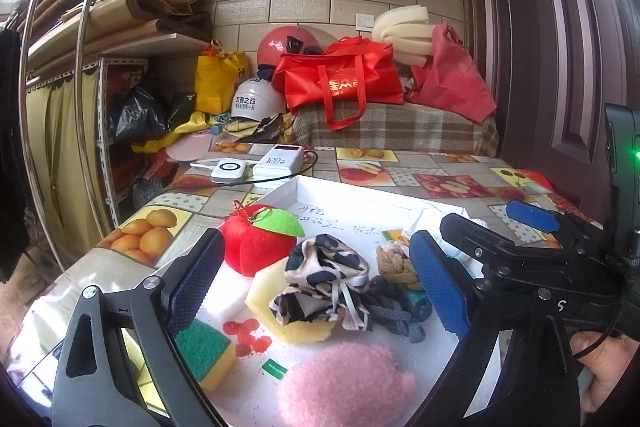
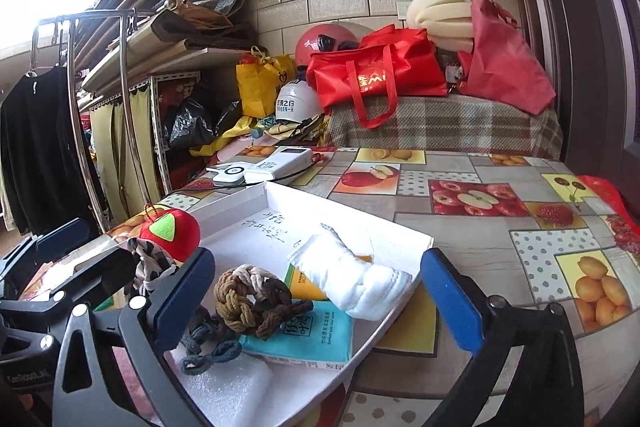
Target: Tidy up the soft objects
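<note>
A white shallow box (image 1: 308, 187) (image 2: 280, 193) on the table holds soft things. In the left wrist view: a red plush apple (image 1: 256, 243), a leopard-print cloth (image 1: 324, 279) on a yellow sponge (image 1: 276, 301), a green-yellow scrub sponge (image 1: 206, 353), a pink fluffy item (image 1: 344, 383), a knotted rope (image 1: 394, 263) and a grey cord (image 1: 394, 311). My left gripper (image 1: 316, 287) is open above them, holding nothing. In the right wrist view my right gripper (image 2: 316, 295) is open over the brown knotted rope (image 2: 252, 301), a white folded cloth (image 2: 352, 277) and a teal tissue pack (image 2: 308, 335).
The fruit-print tablecloth (image 2: 500, 227) extends to the right. Two white power banks (image 1: 256, 165) with cables lie behind the box. A plaid-covered bench with red bags (image 1: 348, 83), helmets and foam stands at the back. A metal rack (image 1: 80, 67) stands on the left, a door on the right.
</note>
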Tool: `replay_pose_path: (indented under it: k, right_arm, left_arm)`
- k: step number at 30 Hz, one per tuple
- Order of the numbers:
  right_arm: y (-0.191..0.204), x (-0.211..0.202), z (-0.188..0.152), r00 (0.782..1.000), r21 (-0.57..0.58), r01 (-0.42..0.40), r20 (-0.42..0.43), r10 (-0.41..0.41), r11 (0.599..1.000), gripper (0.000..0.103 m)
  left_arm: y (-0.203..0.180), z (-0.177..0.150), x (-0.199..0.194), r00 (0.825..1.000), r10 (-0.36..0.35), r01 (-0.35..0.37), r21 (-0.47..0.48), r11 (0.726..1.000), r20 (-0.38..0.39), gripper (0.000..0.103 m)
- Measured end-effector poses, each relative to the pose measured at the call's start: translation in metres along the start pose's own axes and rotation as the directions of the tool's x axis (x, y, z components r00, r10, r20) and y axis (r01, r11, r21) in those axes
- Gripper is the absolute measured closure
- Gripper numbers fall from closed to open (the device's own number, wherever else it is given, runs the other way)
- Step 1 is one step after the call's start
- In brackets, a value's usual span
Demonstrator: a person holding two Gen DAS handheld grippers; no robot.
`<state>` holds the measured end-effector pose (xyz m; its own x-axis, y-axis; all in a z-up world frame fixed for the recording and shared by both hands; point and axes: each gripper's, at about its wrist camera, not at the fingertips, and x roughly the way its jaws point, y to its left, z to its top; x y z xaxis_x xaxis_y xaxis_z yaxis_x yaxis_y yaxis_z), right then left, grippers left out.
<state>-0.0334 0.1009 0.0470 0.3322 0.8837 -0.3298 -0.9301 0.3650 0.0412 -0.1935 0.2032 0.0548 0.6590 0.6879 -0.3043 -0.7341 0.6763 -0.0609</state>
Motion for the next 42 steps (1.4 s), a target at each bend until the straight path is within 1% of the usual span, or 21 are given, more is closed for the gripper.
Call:
replay_pose_path:
  k: [6, 10, 13, 15, 18, 20, 22, 23, 25, 28, 30, 32, 34, 36, 38, 39, 40, 41, 42]
  right_arm:
    - [-0.004, -0.016, -0.007, 1.000, 0.005, 0.004, -0.007, -0.004, 1.000, 0.000]
    - [-0.008, -0.029, -0.013, 1.000, 0.002, 0.016, -0.021, -0.016, 1.000, 0.000]
    - [-0.012, -0.044, -0.017, 1.000, 0.002, 0.022, -0.011, -0.022, 1.000, 0.000]
    - [-0.019, -0.057, -0.021, 1.000, 0.020, 0.006, 0.002, -0.006, 1.000, 0.000]
    - [-0.027, -0.075, -0.028, 1.000, 0.038, 0.010, 0.002, -0.010, 0.999, 0.000]
    - [-0.030, -0.090, -0.032, 1.000, 0.035, 0.025, 0.008, -0.025, 0.999, 0.000]
    - [-0.031, -0.104, -0.036, 0.998, 0.008, 0.065, 0.006, -0.065, 0.998, 0.000]
    - [-0.032, -0.112, -0.035, 0.996, -0.004, 0.091, 0.017, -0.091, 0.996, 0.000]
    - [-0.037, -0.135, -0.036, 0.986, 0.000, 0.149, 0.079, -0.148, 0.989, 0.000]
    - [-0.046, -0.163, -0.041, 0.968, 0.036, 0.201, 0.145, -0.204, 0.979, 0.000]
    - [-0.051, -0.182, -0.047, 0.946, 0.066, 0.261, 0.183, -0.269, 0.963, 0.000]
    - [-0.056, -0.194, -0.050, 0.917, 0.100, 0.327, 0.205, -0.341, 0.940, 0.000]
    - [-0.062, -0.200, -0.052, 0.894, 0.131, 0.375, 0.209, -0.396, 0.918, 0.000]
    - [-0.068, -0.204, -0.054, 0.896, 0.152, 0.377, 0.192, -0.401, 0.914, 0.000]
    - [-0.072, -0.202, -0.054, 0.904, 0.167, 0.372, 0.161, -0.397, 0.913, 0.000]
    - [-0.073, -0.201, -0.054, 0.911, 0.166, 0.359, 0.151, -0.383, 0.918, 0.000]
    - [-0.074, -0.200, -0.054, 0.920, 0.164, 0.340, 0.146, -0.363, 0.926, 0.000]
    - [-0.074, -0.201, -0.055, 0.926, 0.161, 0.324, 0.147, -0.347, 0.932, 0.000]
    - [-0.073, -0.202, -0.055, 0.928, 0.155, 0.318, 0.152, -0.341, 0.935, 0.000]
  left_arm:
    - [-0.013, -0.003, -0.011, 0.999, -0.039, 0.039, 0.032, 0.999, 0.002, 0.009]
    - [-0.016, -0.005, -0.017, 0.999, -0.054, 0.054, 0.026, 0.998, 0.005, 0.009]
    - [-0.017, -0.006, -0.021, 0.997, -0.076, 0.076, 0.021, 0.997, -0.001, 0.009]
    - [-0.021, -0.007, -0.023, 0.997, -0.081, 0.081, 0.030, 0.996, -0.010, 0.009]
    - [-0.029, -0.009, -0.027, 0.996, -0.085, 0.086, 0.048, 0.995, -0.023, 0.009]
    - [-0.034, -0.010, -0.029, 0.995, -0.086, 0.088, 0.053, 0.995, -0.045, 0.009]
    - [-0.040, -0.012, -0.030, 0.991, -0.109, 0.114, 0.057, 0.992, -0.076, 0.009]
    - [-0.044, -0.012, -0.032, 0.990, -0.113, 0.118, 0.064, 0.991, -0.080, 0.009]
    - [-0.049, -0.012, -0.041, 0.993, -0.101, 0.105, 0.081, 0.991, -0.058, 0.009]
    - [-0.054, -0.014, -0.053, 0.985, -0.163, 0.166, 0.057, 0.984, -0.064, 0.009]
    - [-0.060, -0.016, -0.061, 0.986, -0.156, 0.160, 0.080, 0.984, -0.055, 0.009]
    - [-0.065, -0.017, -0.072, 0.988, -0.150, 0.151, 0.101, 0.983, -0.022, 0.009]
    - [-0.070, -0.017, -0.083, 0.988, -0.157, 0.154, 0.111, 0.982, 0.014, 0.009]
    - [-0.075, -0.017, -0.089, 0.989, -0.143, 0.137, 0.125, 0.983, 0.038, 0.009]
    - [-0.081, -0.018, -0.092, 0.995, -0.084, 0.076, 0.143, 0.987, 0.052, 0.009]
    - [-0.082, -0.018, -0.092, 0.997, -0.058, 0.050, 0.147, 0.988, 0.051, 0.009]
    - [-0.083, -0.018, -0.091, 0.998, -0.048, 0.041, 0.146, 0.988, 0.046, 0.009]
    - [-0.082, -0.019, -0.089, 0.998, -0.059, 0.054, 0.142, 0.988, 0.035, 0.009]
    - [-0.083, -0.019, -0.086, 0.997, -0.079, 0.076, 0.139, 0.987, 0.018, 0.009]
